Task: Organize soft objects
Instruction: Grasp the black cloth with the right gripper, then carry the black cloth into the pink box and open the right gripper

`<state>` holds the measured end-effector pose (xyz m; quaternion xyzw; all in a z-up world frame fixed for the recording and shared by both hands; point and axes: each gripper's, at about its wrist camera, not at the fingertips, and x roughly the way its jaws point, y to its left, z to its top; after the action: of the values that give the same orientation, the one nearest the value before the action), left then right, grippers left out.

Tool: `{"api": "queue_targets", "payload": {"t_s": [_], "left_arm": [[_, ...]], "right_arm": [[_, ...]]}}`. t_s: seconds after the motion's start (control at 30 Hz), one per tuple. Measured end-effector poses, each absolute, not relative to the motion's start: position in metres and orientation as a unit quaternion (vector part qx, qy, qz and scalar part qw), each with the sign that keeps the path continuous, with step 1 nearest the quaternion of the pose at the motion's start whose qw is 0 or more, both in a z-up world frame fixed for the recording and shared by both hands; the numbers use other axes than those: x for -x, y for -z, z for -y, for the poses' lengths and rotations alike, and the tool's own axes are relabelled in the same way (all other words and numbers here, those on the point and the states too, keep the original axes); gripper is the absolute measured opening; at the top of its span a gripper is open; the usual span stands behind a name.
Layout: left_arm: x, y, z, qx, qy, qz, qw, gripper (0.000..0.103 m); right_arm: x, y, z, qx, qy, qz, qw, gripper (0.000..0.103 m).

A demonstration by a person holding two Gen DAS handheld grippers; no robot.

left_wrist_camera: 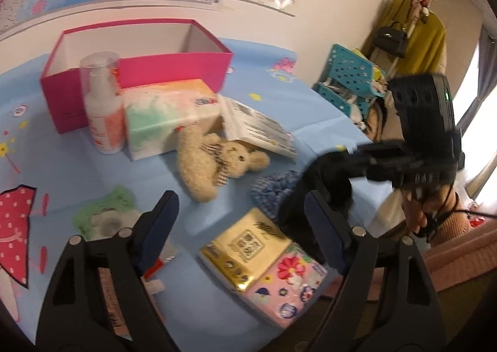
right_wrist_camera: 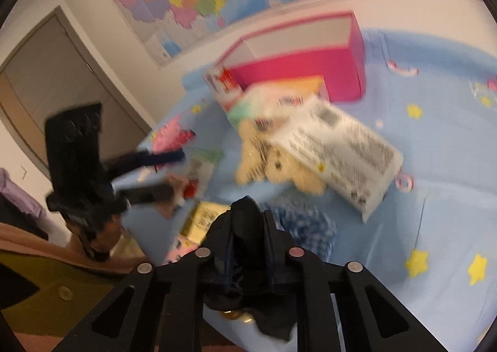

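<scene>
Right tongs clenched on a black cloth, left tongs released above the packets

From the left: the green cloth point(left_wrist_camera: 104, 212) lies flat on the blue surface point(left_wrist_camera: 273, 103), just left of the left tongs point(left_wrist_camera: 239, 221), whose jaws stand apart with nothing between them; the plush rabbit point(left_wrist_camera: 217, 162) lies beyond their tips, and is probably light and squashy, best pinched at the body. The blue checked cloth point(right_wrist_camera: 307, 224) lies just past the right tongs point(right_wrist_camera: 248, 227), which squeeze the black cloth point(right_wrist_camera: 245, 221), limp and thin, bunched between the jaws. The pink box point(left_wrist_camera: 139, 72) at the back stands open.
</scene>
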<state>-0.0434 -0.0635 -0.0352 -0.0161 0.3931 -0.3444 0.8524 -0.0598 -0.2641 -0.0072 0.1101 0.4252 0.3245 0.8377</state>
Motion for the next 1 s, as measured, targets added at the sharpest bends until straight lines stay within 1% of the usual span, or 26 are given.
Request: {"api": "queue_targets", "payload": {"t_s": [0.13,0.33,0.37,0.43,0.53,0.6,0.63,0.7,0.73,0.77,0.83,0.87,0.9,0.97,1.0], "left_arm": [[0.045,0.036,0.072,0.02,0.373,-0.395,0.839,0.084],[0.036,0.041,0.081,0.016,0.373,-0.405,0.835,0.083],[0.035,0.042,0.08,0.02,0.371,-0.407,0.834,0.08],[0.029,0.045,0.081,0.028,0.373,-0.415,0.829,0.064],[0.019,0.053,0.082,0.043,0.372,-0.431,0.821,0.056],[0.015,0.057,0.083,0.046,0.369,-0.438,0.819,0.053],[0.014,0.059,0.083,0.046,0.367,-0.441,0.818,0.053],[0.011,0.062,0.083,0.041,0.356,-0.447,0.82,0.053],[0.011,0.062,0.082,0.036,0.346,-0.449,0.823,0.053],[0.011,0.062,0.081,0.03,0.333,-0.449,0.829,0.053],[0.01,0.061,0.075,0.024,0.305,-0.447,0.841,0.056],[0.01,0.06,0.07,0.025,0.295,-0.443,0.846,0.057],[0.01,0.057,0.062,0.028,0.278,-0.438,0.855,0.059],[0.011,0.051,0.048,0.031,0.241,-0.422,0.873,0.068],[0.012,0.044,0.037,0.032,0.218,-0.408,0.886,0.07]], "right_arm": [[0.049,-0.008,0.256,-0.109,-0.336,-0.399,0.846,0.014],[0.028,-0.013,0.236,-0.106,-0.362,-0.383,0.843,0.014],[0.024,-0.014,0.234,-0.108,-0.367,-0.38,0.842,0.014],[0.019,-0.016,0.23,-0.107,-0.369,-0.376,0.843,0.014],[0.011,-0.015,0.224,-0.109,-0.375,-0.377,0.84,0.014],[0.006,-0.011,0.219,-0.104,-0.374,-0.385,0.837,0.015],[0.004,-0.009,0.218,-0.102,-0.37,-0.388,0.838,0.015],[0.0,-0.002,0.22,-0.102,-0.356,-0.398,0.839,0.022],[-0.002,0.002,0.222,-0.107,-0.347,-0.403,0.84,0.028],[-0.005,0.006,0.225,-0.113,-0.338,-0.407,0.841,0.038],[-0.006,0.011,0.229,-0.116,-0.335,-0.411,0.84,0.039],[-0.007,0.013,0.23,-0.12,-0.332,-0.413,0.84,0.041],[-0.007,0.014,0.232,-0.123,-0.33,-0.413,0.84,0.046],[-0.008,0.015,0.236,-0.128,-0.329,-0.411,0.84,0.052],[-0.008,0.015,0.237,-0.129,-0.329,-0.41,0.841,0.053]]}}
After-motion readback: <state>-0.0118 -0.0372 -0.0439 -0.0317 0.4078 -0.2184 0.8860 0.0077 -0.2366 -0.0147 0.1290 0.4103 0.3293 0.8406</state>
